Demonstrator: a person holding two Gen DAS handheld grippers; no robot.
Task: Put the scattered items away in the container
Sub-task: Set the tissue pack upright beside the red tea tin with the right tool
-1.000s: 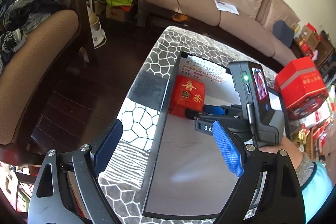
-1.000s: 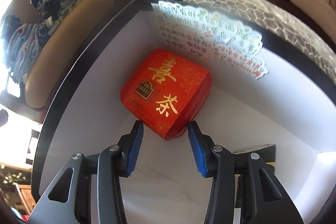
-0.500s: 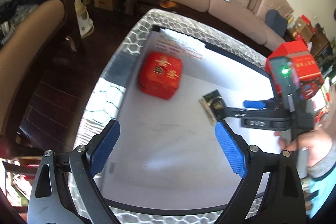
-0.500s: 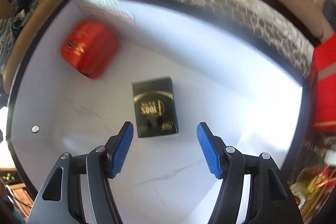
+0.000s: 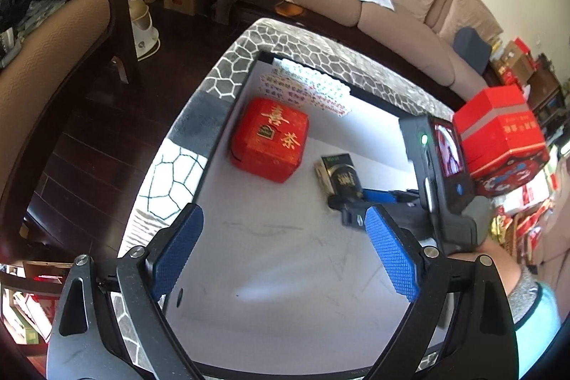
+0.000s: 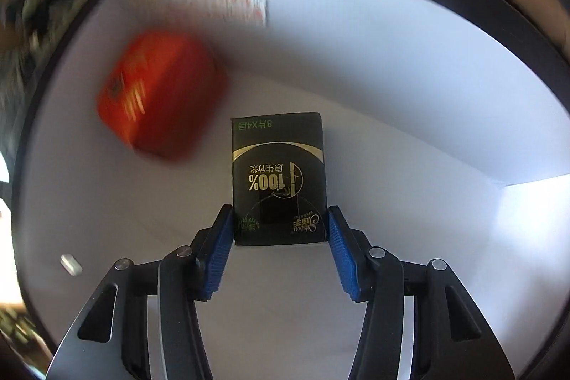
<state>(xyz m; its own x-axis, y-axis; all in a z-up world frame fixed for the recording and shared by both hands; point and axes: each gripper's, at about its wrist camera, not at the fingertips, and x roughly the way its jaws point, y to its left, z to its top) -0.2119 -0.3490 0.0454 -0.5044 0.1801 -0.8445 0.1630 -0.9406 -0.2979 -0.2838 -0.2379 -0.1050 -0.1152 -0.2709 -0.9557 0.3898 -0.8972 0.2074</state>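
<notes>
The right tongs [image 6: 280, 232] point steeply down into the white box [image 5: 374, 116], its jaws closing on a dark pack [image 6: 279, 180] that lies flat on the box floor. The blue pads sit at the near end of the pack, one on each long side; they look to be touching it, though a thin gap on either side cannot be ruled out. The pack's gold print reads upside down from this side.

To the pack's left, apart from it, stands the red tin [image 5: 269, 138] with gold characters, near the box's far-left corner. In the right wrist view the tin [image 6: 160, 95] is smeared by blur. A card [image 5: 306, 88] with coloured writing leans against the far wall behind the tin. A small pale bit [image 6: 70, 264] lies on the floor at the left; what it is cannot be told.

The left tongs [image 5: 285, 251] hang above the near part of the box with jaws wide apart and nothing between them. Past the right pad are the right tool's body and the hand [image 5: 498, 259] that holds it.

The box rests on a desk under a grey honeycomb cloth [image 5: 285, 41]. A red carton [image 5: 498, 130] stands beyond the box's right wall. A beige sofa [image 5: 356, 2] runs behind, and a padded chair [image 5: 46, 59] stands at the left.
</notes>
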